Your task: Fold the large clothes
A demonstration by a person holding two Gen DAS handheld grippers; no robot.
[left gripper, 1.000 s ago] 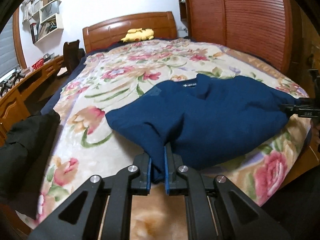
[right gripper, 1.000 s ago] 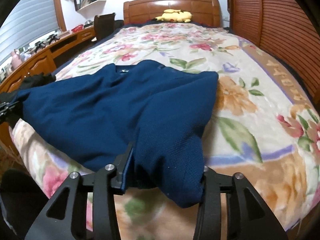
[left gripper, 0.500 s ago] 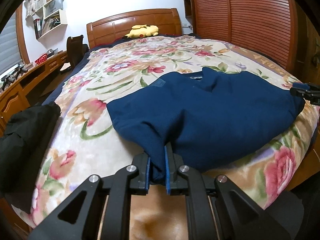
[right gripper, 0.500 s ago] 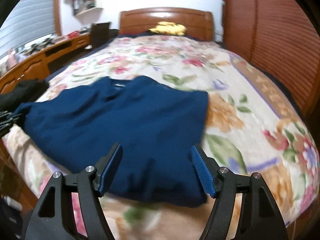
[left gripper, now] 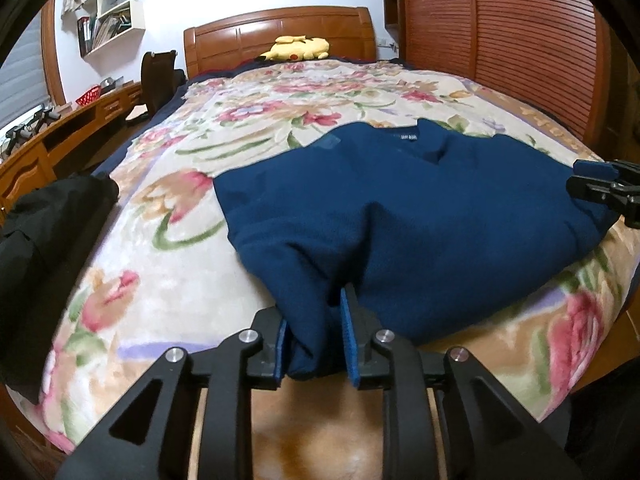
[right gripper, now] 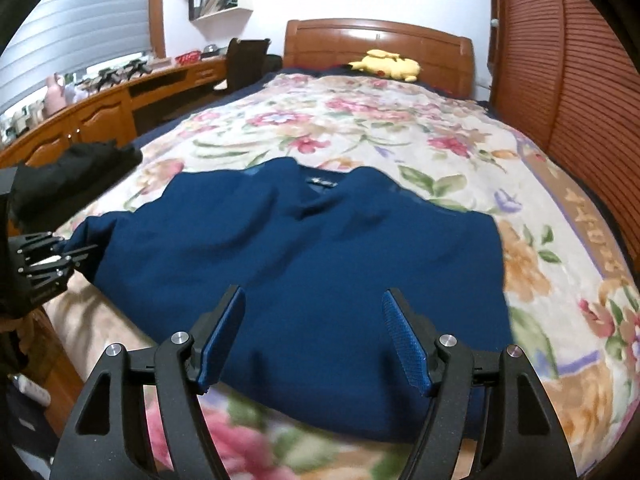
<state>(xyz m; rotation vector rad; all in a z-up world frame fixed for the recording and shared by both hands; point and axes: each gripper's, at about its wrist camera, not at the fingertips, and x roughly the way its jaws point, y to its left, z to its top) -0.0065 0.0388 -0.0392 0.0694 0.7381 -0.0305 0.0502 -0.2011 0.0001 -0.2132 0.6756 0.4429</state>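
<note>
A dark blue sweater [left gripper: 420,208] lies spread on the floral bed, collar toward the headboard. My left gripper [left gripper: 314,320] is at its near left corner. The jaws are opening, and a bunched fold of the fabric still sits loosely between the blue pads [left gripper: 349,344]. My right gripper [right gripper: 313,296] stands open above the near hem of the sweater [right gripper: 320,260] with nothing between its fingers. The right gripper [left gripper: 600,188] also shows at the right edge of the left wrist view, and the left gripper [right gripper: 44,256] at the left edge of the right wrist view.
The floral blanket [left gripper: 200,152] covers the whole bed. A yellow plush toy [left gripper: 296,48] lies by the wooden headboard [left gripper: 280,28]. A black garment [left gripper: 40,240] is heaped at the bed's left edge. A wooden desk [right gripper: 100,120] runs along the left, a slatted wardrobe [left gripper: 500,40] along the right.
My right gripper let go of the sweater's corner, opened wide and drew back. The sweater settled flat. My left jaws parted a little around the fold and sank slightly.
</note>
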